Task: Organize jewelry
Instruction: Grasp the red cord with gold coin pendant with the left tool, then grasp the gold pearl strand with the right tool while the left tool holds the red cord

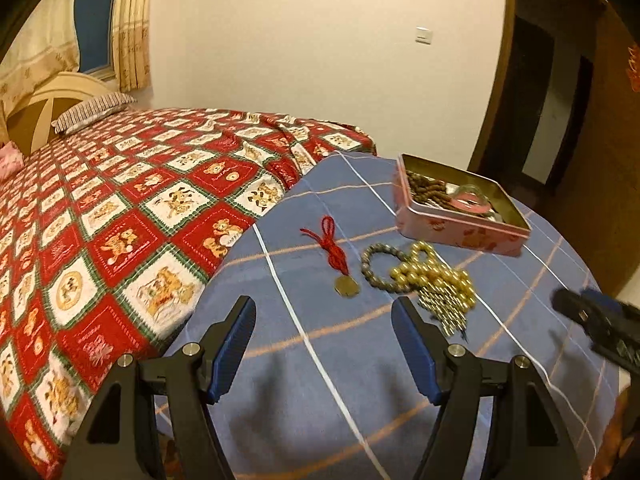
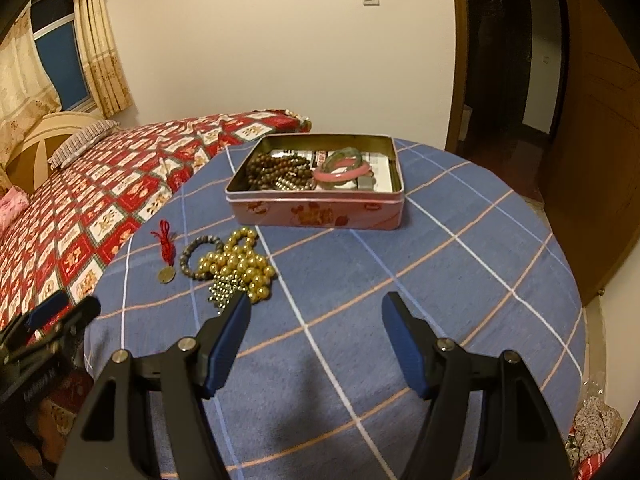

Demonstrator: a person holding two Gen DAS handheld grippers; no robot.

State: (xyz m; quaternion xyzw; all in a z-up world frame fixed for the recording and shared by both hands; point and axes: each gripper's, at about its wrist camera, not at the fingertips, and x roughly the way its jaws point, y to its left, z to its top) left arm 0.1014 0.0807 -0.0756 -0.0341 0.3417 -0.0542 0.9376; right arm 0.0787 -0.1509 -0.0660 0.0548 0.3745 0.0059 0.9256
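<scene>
On a blue plaid cloth-covered table beside a bed, an open pink rectangular metal tin holds brown wooden beads and a glossy pink bangle. Just in front of the tin lie a gold round-bead necklace, a grey beaded bracelet and a red braided cord with a brass pendant. Both the left gripper and the right gripper hover with blue ribbed pads wide apart, holding nothing.
</scene>
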